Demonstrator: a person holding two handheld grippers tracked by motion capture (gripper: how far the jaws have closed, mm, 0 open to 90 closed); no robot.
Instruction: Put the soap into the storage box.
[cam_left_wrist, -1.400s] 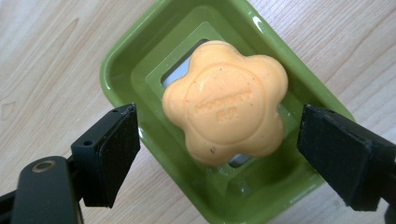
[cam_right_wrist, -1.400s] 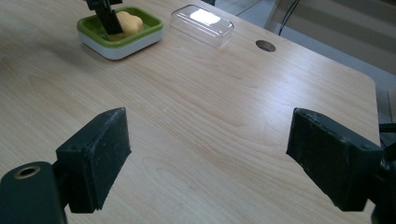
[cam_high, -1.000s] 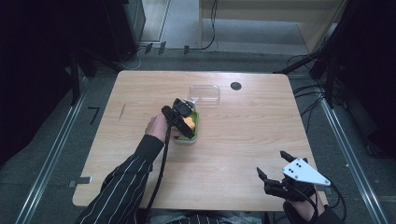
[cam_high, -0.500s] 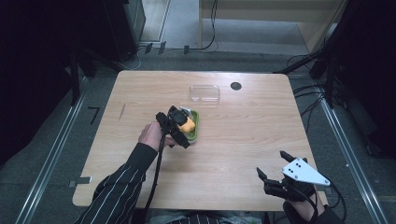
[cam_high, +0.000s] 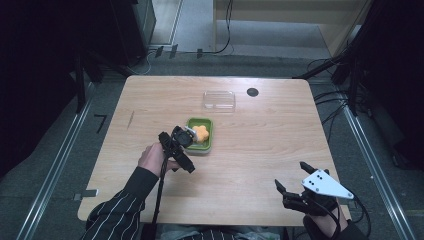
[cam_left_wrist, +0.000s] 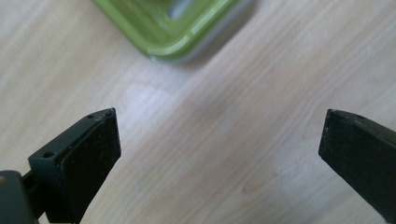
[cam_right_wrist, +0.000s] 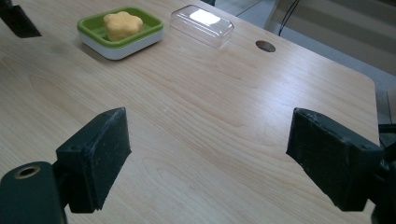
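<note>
Landmark: green rectangular plastic soap tray with a white base (cam_high: 202, 136), sitting mid-table on the pale wooden table (cam_high: 260, 150).

Contents: a yellow-orange flower-shaped soap bar (cam_high: 200, 133) lies inside the tray, matte and rounded.

Lid: a clear, glossy plastic cover (cam_high: 219, 99) rests beyond the tray, apart from it, near a dark round hole (cam_high: 252, 92).

Change: the left gripper (cam_high: 176, 146) has drawn back from over the tray toward the person; the soap stayed in the tray. I judge the soap placed, with the cover likely next.

Left gripper: jaws spread wide, empty, just beside the tray's near-left corner.

Right gripper (cam_high: 295, 187): jaws wide apart, holding nothing, well apart from the tray at the table's near right edge, unmoved.
</note>
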